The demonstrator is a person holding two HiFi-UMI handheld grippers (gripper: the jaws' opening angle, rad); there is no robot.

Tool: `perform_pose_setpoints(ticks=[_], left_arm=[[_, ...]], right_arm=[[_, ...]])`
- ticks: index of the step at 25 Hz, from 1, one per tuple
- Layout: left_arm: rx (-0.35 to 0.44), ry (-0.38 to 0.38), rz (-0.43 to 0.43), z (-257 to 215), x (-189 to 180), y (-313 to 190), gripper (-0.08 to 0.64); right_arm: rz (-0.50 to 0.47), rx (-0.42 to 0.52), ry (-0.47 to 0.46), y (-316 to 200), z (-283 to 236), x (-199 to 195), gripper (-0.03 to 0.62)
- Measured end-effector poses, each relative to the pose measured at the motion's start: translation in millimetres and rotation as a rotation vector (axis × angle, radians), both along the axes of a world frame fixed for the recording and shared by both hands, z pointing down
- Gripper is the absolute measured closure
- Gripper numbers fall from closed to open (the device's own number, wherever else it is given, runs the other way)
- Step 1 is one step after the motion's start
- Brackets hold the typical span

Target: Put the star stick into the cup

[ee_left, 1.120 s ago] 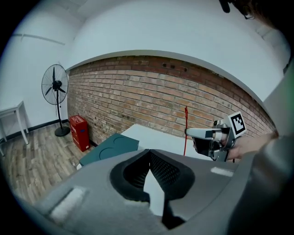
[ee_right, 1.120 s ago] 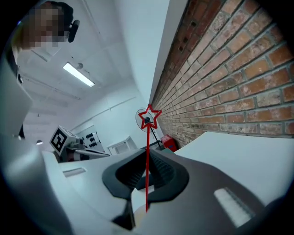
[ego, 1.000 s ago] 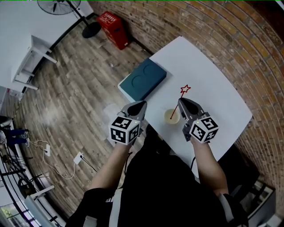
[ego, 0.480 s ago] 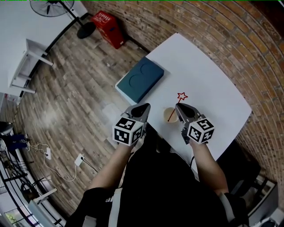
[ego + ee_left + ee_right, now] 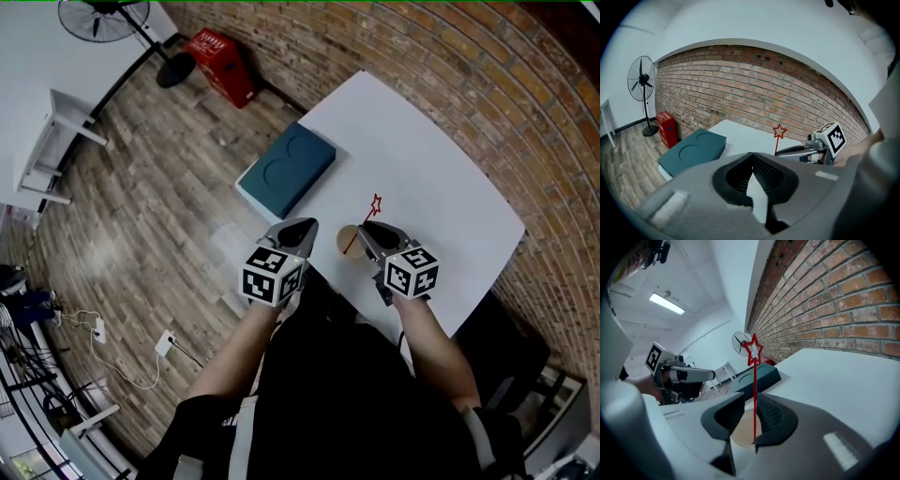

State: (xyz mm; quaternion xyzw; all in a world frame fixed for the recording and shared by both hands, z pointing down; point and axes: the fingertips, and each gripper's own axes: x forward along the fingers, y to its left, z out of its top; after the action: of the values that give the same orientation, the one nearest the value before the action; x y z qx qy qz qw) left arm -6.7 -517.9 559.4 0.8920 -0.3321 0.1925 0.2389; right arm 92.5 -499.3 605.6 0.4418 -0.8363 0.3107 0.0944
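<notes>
A thin red star stick (image 5: 361, 230) stands upright in the small tan cup (image 5: 347, 242) near the white table's front edge, its star (image 5: 376, 203) on top. My right gripper (image 5: 364, 231) is at the cup. Its jaws have just been opening, and the stick (image 5: 754, 394) rises between them beside the right pad with a gap on the left, the cup (image 5: 743, 427) below. My left gripper (image 5: 305, 225) hovers just left of the cup, shut and empty, its tips (image 5: 752, 157) meeting. From the left gripper view the star (image 5: 779, 131) shows above the right gripper (image 5: 806, 151).
A teal flat box (image 5: 286, 169) lies at the table's (image 5: 431, 159) left corner, beyond the left gripper. A red crate (image 5: 220, 56) and a standing fan (image 5: 103, 14) are on the wood floor by the brick wall.
My right gripper has come down with the stick, and the star sits lower over the cup. The left gripper has edged slightly toward the cup.
</notes>
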Motion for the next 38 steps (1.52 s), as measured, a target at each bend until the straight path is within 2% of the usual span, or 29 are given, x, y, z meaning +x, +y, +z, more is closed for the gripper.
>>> perform_pose_setpoints(ticks=[4,8,14,18,21,23,27,32,35,38], left_arm=[[0.008,-0.003,-0.001,-4.2,5.3,3.1,0.555],[0.016,-0.006,-0.01,-10.1,8.7,8.3,0.555],[0.05,-0.015,-0.055,-22.6,6.7,16.0,0.555],[0.066,-0.024,-0.083,-28.1,6.9,24.2,0.555],[0.089,-0.066,-0.076,-33.6,1.1,21.6,0.555],[0.129,-0.086,-0.09,-48.4,-7.1,10.8,0.555],[0.196,-0.072,-0.117,-78.9,-18.1,-5.7,0.555],[0.203,-0.039,-0.111,-83.2,-24.2,-12.1,0.555],[0.214,-0.027,-0.102,-85.6,-35.3,-17.8,0.555],[0.261,-0.022,-0.105,-99.9,-53.6,-31.2,0.555]], right_arm=[[-0.007,-0.019,0.006,4.9,2.7,3.6,0.469],[-0.002,-0.026,0.0,12.1,0.6,12.3,0.453],[0.009,0.009,-0.018,24.0,-12.7,29.9,0.454],[0.028,0.065,-0.031,32.7,-29.0,53.5,0.501],[0.053,0.086,-0.029,42.0,-37.8,75.3,0.523],[0.066,0.114,-0.012,43.0,-45.0,89.0,0.531],[0.072,0.204,0.037,35.4,-73.3,99.4,0.531],[0.025,0.317,0.109,24.1,-115.3,85.2,0.535],[0.017,0.382,0.135,13.6,-139.0,73.0,0.584],[-0.009,0.43,0.2,1.9,-159.6,55.0,0.592]])
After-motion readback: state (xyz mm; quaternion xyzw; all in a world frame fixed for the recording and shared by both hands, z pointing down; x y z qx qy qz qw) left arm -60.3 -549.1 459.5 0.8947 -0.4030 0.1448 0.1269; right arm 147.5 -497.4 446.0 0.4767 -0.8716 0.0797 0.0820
